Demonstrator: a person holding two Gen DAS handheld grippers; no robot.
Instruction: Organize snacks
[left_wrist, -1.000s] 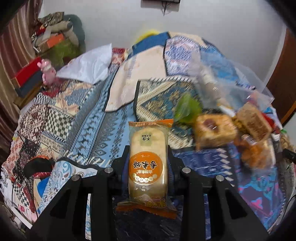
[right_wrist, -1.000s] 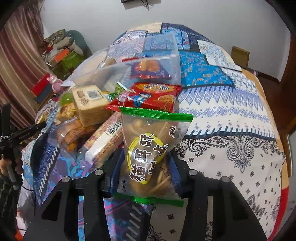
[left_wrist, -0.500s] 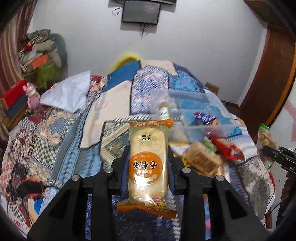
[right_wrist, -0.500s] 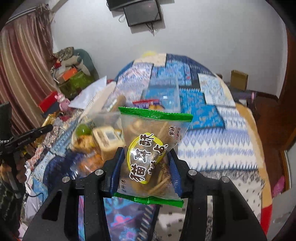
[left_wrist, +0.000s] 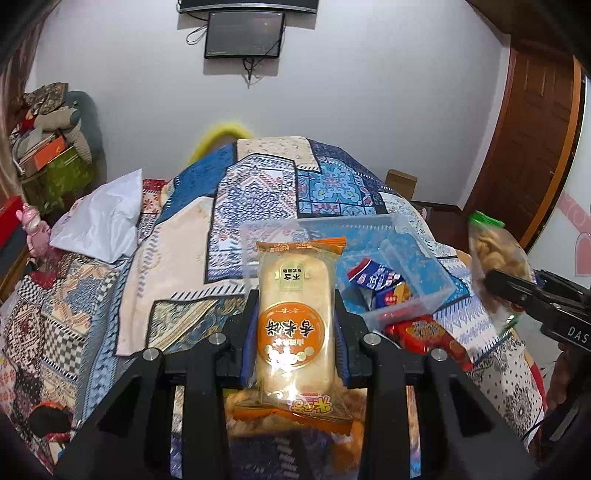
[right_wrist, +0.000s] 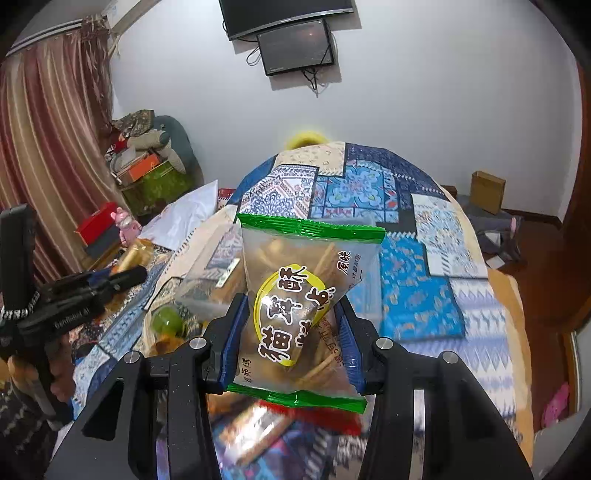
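Observation:
My left gripper (left_wrist: 295, 328) is shut on an orange-trimmed rice cracker pack (left_wrist: 295, 314), held upright above the bed. My right gripper (right_wrist: 290, 328) is shut on a green-trimmed clear bag of crisps (right_wrist: 303, 295), also lifted. From the left wrist view the same green-trimmed bag (left_wrist: 495, 254) shows at the right edge, in the right gripper (left_wrist: 517, 291). The left gripper (right_wrist: 122, 277) appears at the left edge of the right wrist view. A clear plastic bin (left_wrist: 406, 243) with a blue-white packet (left_wrist: 376, 277) inside sits on the bed. A red snack pack (left_wrist: 424, 332) lies in front of it.
A patchwork quilt (left_wrist: 258, 192) covers the bed. A white bag (left_wrist: 103, 218) and a pink toy (left_wrist: 33, 229) lie at the left. A green round item (right_wrist: 168, 321) and other snacks sit below the right gripper. A cardboard box (right_wrist: 487, 190) stands on the floor.
Both grippers have risen with their packs and tilted up, so the wall and screens now show. The snack pile has dropped low in both views. The bin has come into the middle of the left view.

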